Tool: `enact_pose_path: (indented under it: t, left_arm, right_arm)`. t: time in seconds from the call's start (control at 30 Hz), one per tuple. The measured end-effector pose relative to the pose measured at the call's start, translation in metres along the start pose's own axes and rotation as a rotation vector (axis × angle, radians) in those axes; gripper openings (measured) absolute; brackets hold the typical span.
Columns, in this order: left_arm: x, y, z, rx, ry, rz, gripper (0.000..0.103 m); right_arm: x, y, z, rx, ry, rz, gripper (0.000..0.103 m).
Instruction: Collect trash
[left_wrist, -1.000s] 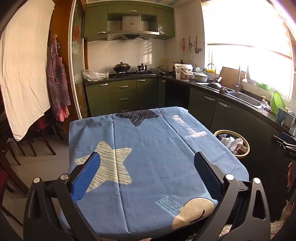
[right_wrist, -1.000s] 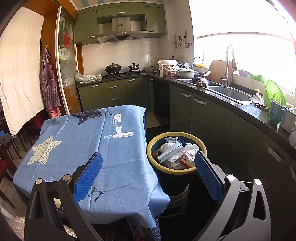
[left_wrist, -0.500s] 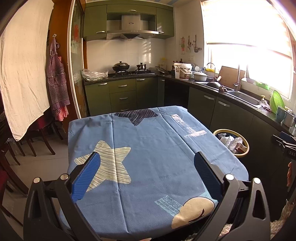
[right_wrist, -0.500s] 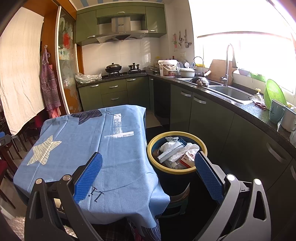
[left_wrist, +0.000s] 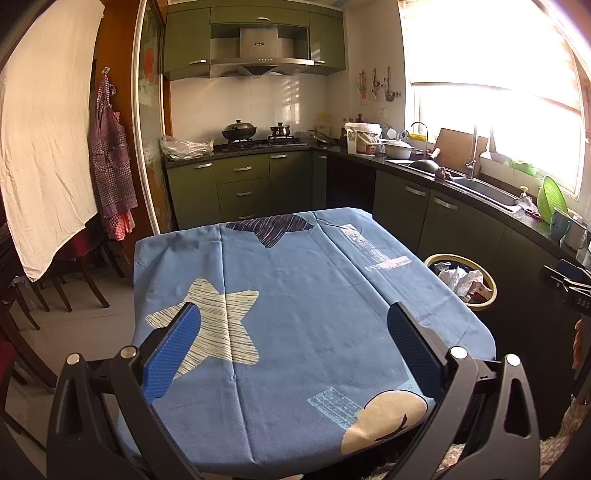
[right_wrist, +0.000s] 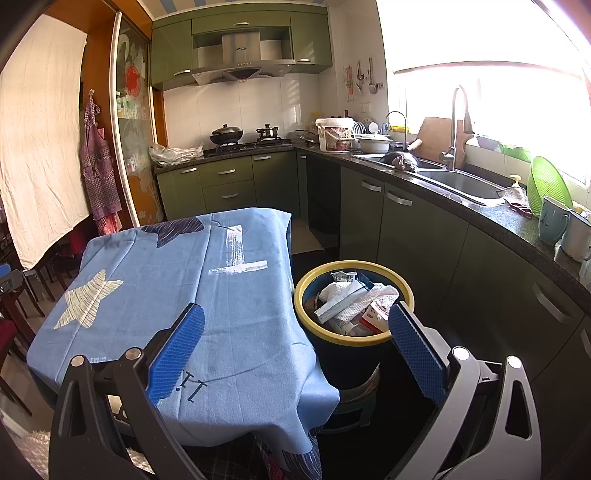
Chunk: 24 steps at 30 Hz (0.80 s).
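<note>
Nothing has moved; only the right view shows the bin's (right_wrist: 354, 338) contents clearly.

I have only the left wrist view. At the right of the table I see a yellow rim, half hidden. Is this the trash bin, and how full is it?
Observer: Yes. The right wrist view shows the whole trash bin: a dark blue body under the yellow rim, standing beside the blue tablecloth, and filled nearly to the rim.
Operator: What lies on top inside?
Observer: A long white box lies across crumpled white paper, with a red and white packet next to it.
Operator: Does the right gripper hold something?
Observer: No. The right gripper is open, with nothing between its fingers.
</note>
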<state>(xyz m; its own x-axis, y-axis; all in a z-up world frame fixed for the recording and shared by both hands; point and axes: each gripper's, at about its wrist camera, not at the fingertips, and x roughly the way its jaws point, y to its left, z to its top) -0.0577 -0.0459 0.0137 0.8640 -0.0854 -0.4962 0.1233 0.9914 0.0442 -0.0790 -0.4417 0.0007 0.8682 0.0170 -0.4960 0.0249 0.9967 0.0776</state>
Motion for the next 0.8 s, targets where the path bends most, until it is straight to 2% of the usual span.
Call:
enact_pose_path:
  t: [0.8]
  left_arm:
    - [0.0019,-0.0014,-0.0030,0.011,0.004,-0.003,0.096]
  right_arm:
    - [0.0026,0.0016,-0.0023,0.004,0.006,0.000,0.098]
